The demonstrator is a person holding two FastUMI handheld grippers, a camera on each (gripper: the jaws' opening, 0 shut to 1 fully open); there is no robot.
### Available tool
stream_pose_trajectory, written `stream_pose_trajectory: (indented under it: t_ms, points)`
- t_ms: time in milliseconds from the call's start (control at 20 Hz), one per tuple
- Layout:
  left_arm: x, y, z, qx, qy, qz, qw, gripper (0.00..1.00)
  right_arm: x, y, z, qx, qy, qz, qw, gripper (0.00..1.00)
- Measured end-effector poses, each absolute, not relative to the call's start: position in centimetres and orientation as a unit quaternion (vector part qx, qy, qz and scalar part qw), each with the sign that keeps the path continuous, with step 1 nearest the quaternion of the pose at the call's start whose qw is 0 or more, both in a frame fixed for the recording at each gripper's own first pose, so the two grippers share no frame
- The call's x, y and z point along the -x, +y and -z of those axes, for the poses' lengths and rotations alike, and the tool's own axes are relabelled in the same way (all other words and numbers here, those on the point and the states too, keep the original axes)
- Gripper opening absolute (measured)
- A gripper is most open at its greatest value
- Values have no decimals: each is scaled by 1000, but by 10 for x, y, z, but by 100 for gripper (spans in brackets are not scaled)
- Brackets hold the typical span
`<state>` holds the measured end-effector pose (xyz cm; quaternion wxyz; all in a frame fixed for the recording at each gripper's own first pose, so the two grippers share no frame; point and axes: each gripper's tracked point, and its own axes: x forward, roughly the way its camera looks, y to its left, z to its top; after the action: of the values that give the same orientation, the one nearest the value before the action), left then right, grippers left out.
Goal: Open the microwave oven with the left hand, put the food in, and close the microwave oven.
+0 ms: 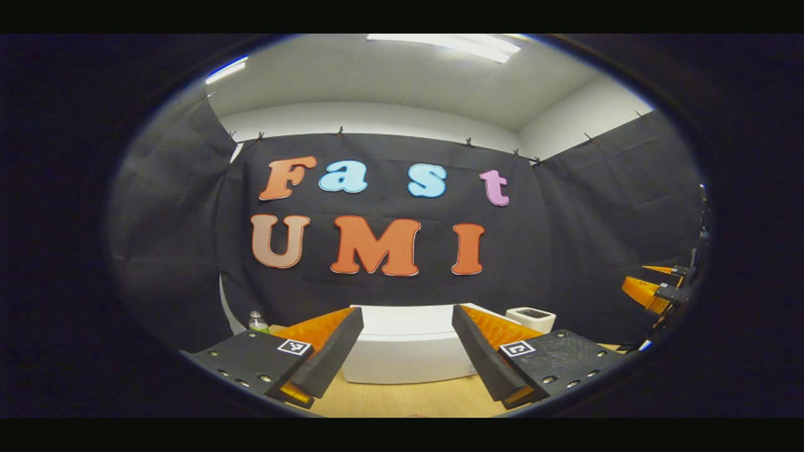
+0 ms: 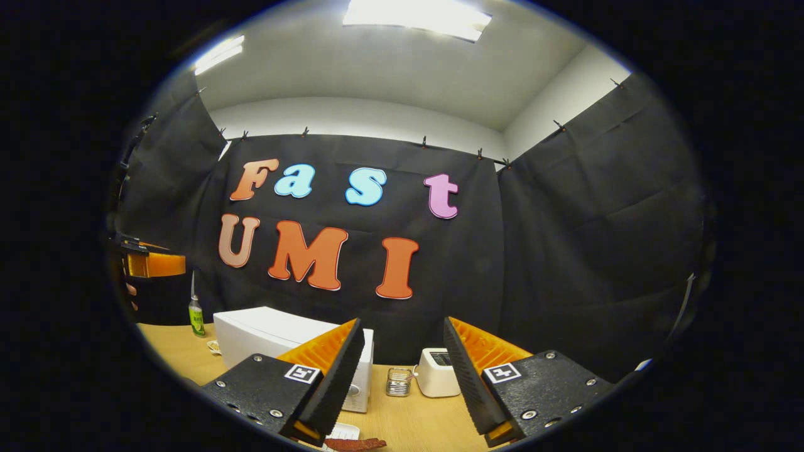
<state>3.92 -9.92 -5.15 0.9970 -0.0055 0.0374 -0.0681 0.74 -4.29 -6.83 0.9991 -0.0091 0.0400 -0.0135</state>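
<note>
My left tongs (image 1: 407, 351) hang level with jaws spread wide, gripping nothing; my right tongs (image 2: 402, 370) likewise gape apart, held up and empty.

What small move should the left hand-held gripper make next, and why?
Probably lower it forward toward the microwave oven door. The left hand-held gripper is open and holds nothing, raised short of the closed white oven, so opening the door comes first.

A green-capped bottle (image 2: 196, 316) stands on the wooden table (image 2: 176, 351) near the wall. A small glass jar (image 2: 398, 382) sits just beside a white toaster (image 2: 438, 371).
</note>
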Motion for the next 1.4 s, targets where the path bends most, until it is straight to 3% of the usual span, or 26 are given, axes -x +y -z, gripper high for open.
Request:
stream_pose_trajectory:
  t_ms: [200, 450, 850, 900, 1000, 1200, 1400]
  points:
    - [-49, -145, 80, 12, 47, 105, 993, 89, -1, -61, 77, 24, 28, 22, 999, 81]
    - [-64, -198, 131, 4, 76, 140, 987, 92, 8, -80, 101, 11, 39, 28, 999, 84]
    - [-106, -248, 247, -12, 141, 126, 982, 95, 15, -100, 160, 22, 87, 45, 995, 92]
    - [-111, -253, 262, -12, 150, 126, 980, 94, 17, -100, 168, 19, 93, 43, 994, 93]
    - [-119, -265, 292, -4, 173, 131, 976, 79, 19, -101, 182, 15, 105, 37, 994, 93]
    - [-137, -273, 329, -16, 201, 117, 972, 70, 22, -111, 201, 17, 118, 38, 992, 92]
    - [-152, -281, 352, -10, 220, 111, 969, 54, 26, -123, 220, 19, 135, 48, 989, 92]
